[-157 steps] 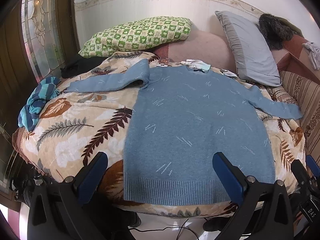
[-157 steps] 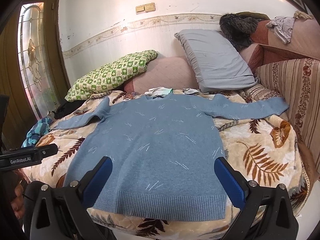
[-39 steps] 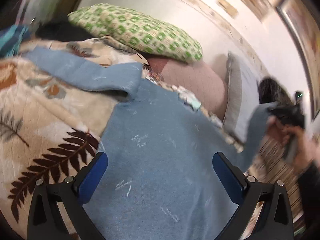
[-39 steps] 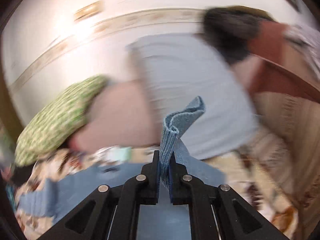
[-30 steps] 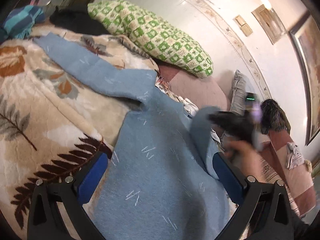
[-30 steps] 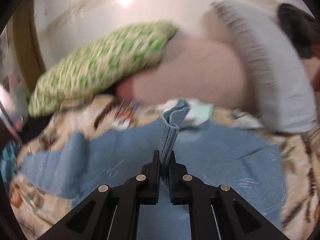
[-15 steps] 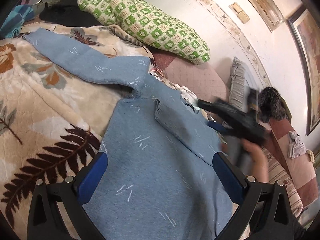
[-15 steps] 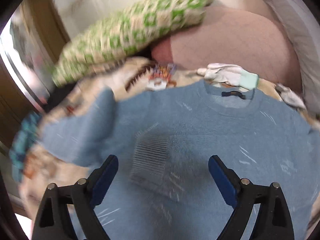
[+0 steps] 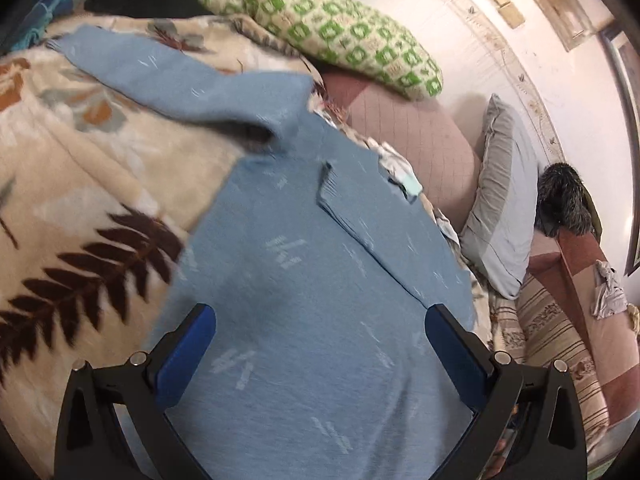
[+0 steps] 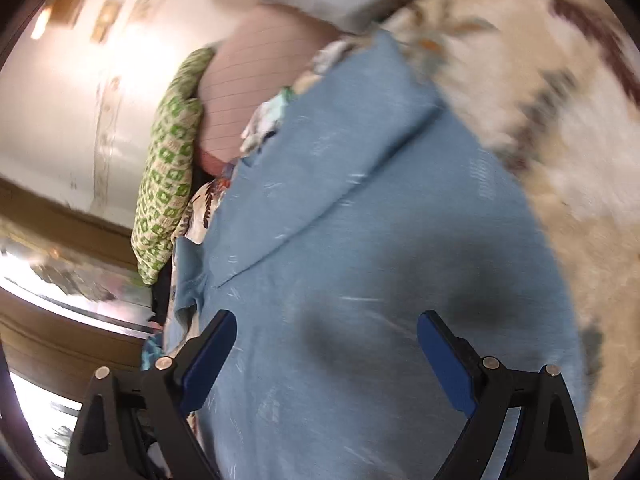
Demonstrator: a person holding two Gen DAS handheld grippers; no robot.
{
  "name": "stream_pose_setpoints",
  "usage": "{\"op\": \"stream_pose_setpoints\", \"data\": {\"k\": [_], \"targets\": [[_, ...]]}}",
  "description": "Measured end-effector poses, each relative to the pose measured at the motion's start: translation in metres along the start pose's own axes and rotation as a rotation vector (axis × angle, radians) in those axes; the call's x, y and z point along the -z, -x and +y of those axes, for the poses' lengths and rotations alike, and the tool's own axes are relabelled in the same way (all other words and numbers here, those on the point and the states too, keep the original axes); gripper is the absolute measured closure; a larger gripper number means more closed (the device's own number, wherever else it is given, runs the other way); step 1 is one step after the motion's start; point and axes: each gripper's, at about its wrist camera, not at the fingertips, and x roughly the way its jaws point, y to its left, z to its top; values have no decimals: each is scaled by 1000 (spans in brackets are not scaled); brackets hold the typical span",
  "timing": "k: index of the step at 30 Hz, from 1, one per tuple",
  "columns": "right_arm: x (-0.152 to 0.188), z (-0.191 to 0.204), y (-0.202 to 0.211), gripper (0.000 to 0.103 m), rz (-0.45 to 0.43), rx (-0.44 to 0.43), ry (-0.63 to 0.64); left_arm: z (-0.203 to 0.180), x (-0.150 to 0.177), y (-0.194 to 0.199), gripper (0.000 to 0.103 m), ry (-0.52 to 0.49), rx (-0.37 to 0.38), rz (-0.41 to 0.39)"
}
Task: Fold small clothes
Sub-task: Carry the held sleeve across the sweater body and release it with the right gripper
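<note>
Both hand-held grippers, left (image 9: 320,344) and right (image 10: 326,344), hang released over the sweater (image 9: 320,320); pillows (image 9: 312,20) lie behind it on the bed (image 9: 60,160).

- Blue sweater (image 9: 312,320): soft matt knit, slightly fuzzy, ribbed at the cuff (image 9: 332,188) of the folded-over sleeve
- Leaf-print blanket (image 9: 80,184): plush fleecy cloth, no shine at all
- Green checked pillow (image 9: 320,20): woven cotton look, matt
- Grey pillow (image 9: 500,200): smooth plain cloth
- Pink cushion (image 9: 412,132): quilted cloth with stitched lines
- Left gripper (image 9: 320,356) and right gripper (image 10: 326,360): matt black plastic frames, blue rubbery-looking pads, small shiny metal screws
- Wall (image 9: 480,40): smooth painted, a bit scuffed
</note>
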Motion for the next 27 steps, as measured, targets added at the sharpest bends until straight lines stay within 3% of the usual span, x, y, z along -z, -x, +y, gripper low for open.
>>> {"op": "stream_pose_setpoints", "data": {"k": [6,8,11,12,14,16,19,21,22,23,24,25,27], "targets": [[-70,-16,3,9,-63,-195,-81,-39,-26,-31,0,-60,-28,51],[-102,-12,-14,9,-41,-271,-104,-43,-26,-35,0,-70,-33,53],[-146,-8,-42,9,-2,-275,-116,-39,-16,-32,0,-102,-56,62],[-161,-11,-59,10,57,-257,-110,-35,-13,-31,0,-100,-61,68],[-182,-28,-77,12,63,-34,-82,-21,-7,-22,0,-78,-56,64],[-197,-51,-74,16,-1,-77,-172,-11,-6,-15,0,-67,-59,47],[-199,-32,-57,13,-93,58,-132,10,-8,-8,0,-32,-57,27],[-189,-9,-61,13,-44,-81,-66,21,-11,-7,0,7,-40,27],[-186,-1,-63,13,-38,-83,-13,27,-13,-5,0,30,-29,21],[-185,3,-70,13,-49,58,49,30,-15,-4,0,43,-24,20],[-187,-5,-78,13,-38,162,30,32,-15,-2,0,49,-21,19],[-189,-19,-85,13,-14,157,-46,34,-15,2,0,57,-17,12],[-188,-16,-74,13,-72,116,-103,39,-15,14,0,63,-8,-26]]}}
